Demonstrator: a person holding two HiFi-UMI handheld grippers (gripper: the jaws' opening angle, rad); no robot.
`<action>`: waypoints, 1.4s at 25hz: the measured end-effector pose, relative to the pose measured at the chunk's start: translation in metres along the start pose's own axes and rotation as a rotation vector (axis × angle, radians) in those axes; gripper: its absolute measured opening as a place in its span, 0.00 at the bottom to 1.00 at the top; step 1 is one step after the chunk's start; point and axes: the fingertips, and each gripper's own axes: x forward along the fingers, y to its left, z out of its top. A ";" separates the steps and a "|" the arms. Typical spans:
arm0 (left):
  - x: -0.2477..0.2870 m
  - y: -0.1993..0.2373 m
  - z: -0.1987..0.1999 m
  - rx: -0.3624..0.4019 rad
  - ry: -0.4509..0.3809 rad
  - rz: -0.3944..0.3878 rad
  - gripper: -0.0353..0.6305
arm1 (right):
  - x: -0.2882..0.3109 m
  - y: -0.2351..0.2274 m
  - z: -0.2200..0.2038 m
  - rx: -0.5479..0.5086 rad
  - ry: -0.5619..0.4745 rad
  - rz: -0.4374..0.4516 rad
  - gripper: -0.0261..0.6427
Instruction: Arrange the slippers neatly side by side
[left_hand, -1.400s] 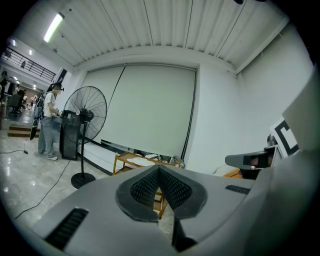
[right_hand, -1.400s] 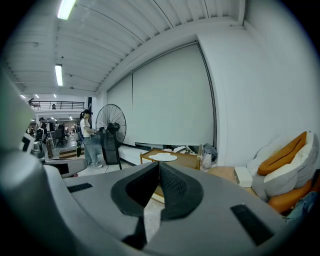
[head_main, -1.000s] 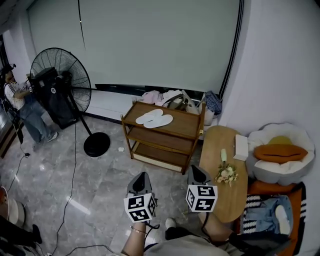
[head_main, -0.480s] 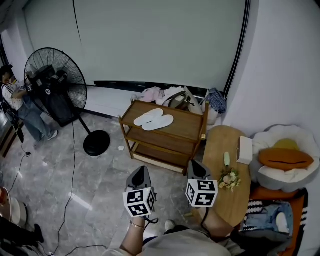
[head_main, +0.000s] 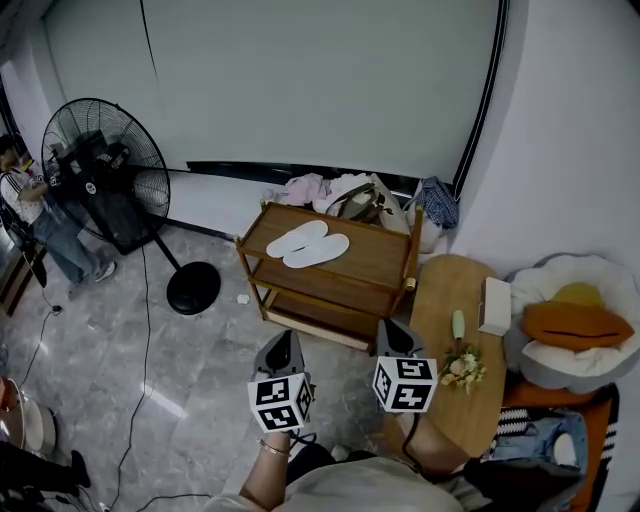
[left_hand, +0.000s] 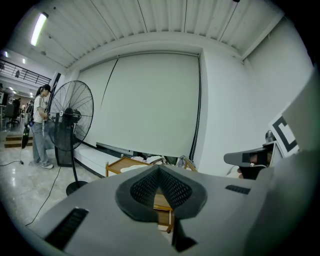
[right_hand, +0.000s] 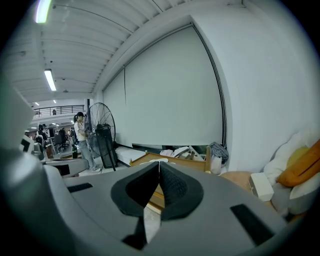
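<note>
Wooden shelf (head_main: 375, 262) ahead: closing in on the white slippers (head_main: 308, 244) at centre frame, keeping left gripper (head_main: 285, 340) and right gripper (head_main: 388, 329) pressed together, grasping nothing yet.

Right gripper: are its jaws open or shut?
Shut: the right gripper has jaws touching at the tips, nothing between.

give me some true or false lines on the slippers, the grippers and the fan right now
1. Both slippers lie on the top shelf of the wooden rack. True.
2. The left gripper holds a slipper. False: its jaws are shut on nothing.
3. The right gripper is shut and empty. True.
4. The fan stands right of the rack. False: it stands to its left.
5. Flowers lie on the oval table. True.
</note>
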 end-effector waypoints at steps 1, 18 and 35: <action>0.001 0.001 -0.001 0.000 0.002 0.000 0.06 | 0.002 0.000 -0.001 0.001 0.005 -0.002 0.09; 0.118 0.069 0.034 0.014 -0.007 -0.084 0.06 | 0.116 0.020 0.025 -0.006 0.015 -0.073 0.09; 0.256 0.149 0.087 0.075 0.028 -0.192 0.07 | 0.251 0.041 0.077 0.064 -0.005 -0.191 0.09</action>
